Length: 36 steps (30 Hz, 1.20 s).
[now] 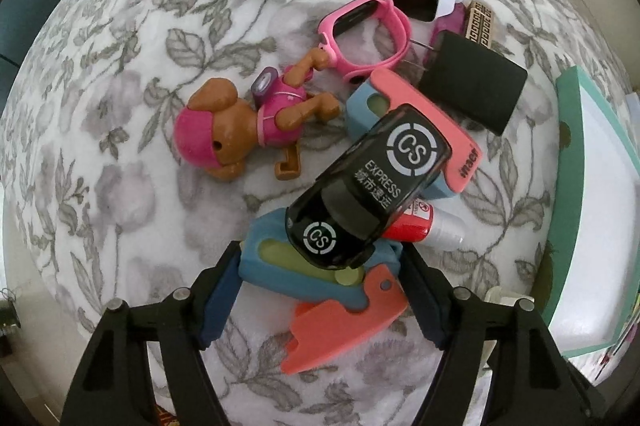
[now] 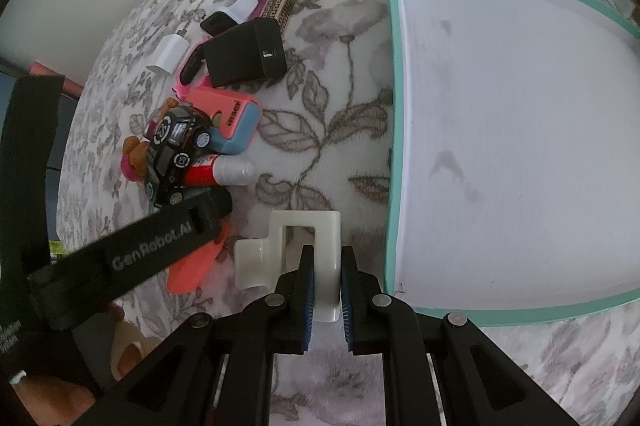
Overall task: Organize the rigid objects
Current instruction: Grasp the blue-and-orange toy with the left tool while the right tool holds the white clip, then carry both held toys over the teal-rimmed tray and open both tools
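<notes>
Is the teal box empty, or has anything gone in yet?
Empty as far as the views show. The teal box shows only its bare white floor with a few smudges; the white hook sits outside it, clamped in the right gripper.

Between the left fingers [image 1: 222, 290] lies a matt blue and coral plastic cutter [image 1: 320, 282], a glossy black toy car [image 1: 368, 186] atop it. Beneath, fuzzy floral cloth [image 1: 120, 146]. The right pads [image 2: 306, 290] pinch a smooth cream plastic hook [image 2: 308, 246].
</notes>
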Each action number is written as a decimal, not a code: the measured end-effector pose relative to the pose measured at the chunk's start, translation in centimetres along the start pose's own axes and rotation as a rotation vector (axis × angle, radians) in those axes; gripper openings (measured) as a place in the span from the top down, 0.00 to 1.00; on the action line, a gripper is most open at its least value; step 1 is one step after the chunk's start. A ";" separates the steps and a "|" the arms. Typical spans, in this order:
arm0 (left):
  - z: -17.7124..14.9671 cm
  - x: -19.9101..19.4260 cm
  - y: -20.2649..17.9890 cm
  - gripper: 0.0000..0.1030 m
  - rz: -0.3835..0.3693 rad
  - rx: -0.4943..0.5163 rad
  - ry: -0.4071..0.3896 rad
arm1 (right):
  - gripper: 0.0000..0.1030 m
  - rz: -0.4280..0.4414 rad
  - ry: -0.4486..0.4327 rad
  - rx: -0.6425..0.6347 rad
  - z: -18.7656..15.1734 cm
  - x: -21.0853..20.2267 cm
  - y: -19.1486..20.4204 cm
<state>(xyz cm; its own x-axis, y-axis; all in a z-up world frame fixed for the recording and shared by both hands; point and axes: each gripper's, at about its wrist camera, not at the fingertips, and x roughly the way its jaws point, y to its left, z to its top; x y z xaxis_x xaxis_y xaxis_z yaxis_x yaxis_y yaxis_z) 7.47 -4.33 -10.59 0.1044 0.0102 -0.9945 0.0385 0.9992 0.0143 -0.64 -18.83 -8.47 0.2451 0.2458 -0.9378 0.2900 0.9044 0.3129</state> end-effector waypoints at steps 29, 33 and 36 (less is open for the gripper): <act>0.3 -8.7 0.6 0.26 -0.122 -0.018 -0.208 | 0.88 0.012 -0.174 0.010 1.5 -5.6 0.2; 0.1 -9.8 -0.6 0.26 -0.118 0.023 -0.212 | 0.88 -0.015 -0.202 0.046 2.0 -6.3 -1.4; 0.3 -10.1 -2.7 0.26 -0.115 0.071 -0.201 | 0.88 -0.043 -0.234 0.088 2.6 -7.4 -3.4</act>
<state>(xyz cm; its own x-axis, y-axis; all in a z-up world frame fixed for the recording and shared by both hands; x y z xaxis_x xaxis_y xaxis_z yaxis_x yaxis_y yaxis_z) 6.57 -7.13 -0.59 0.2912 -0.1183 -0.9493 0.1304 0.9880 -0.0831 -1.08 -24.63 -2.21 0.4356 0.1114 -0.8932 0.3817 0.8758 0.2954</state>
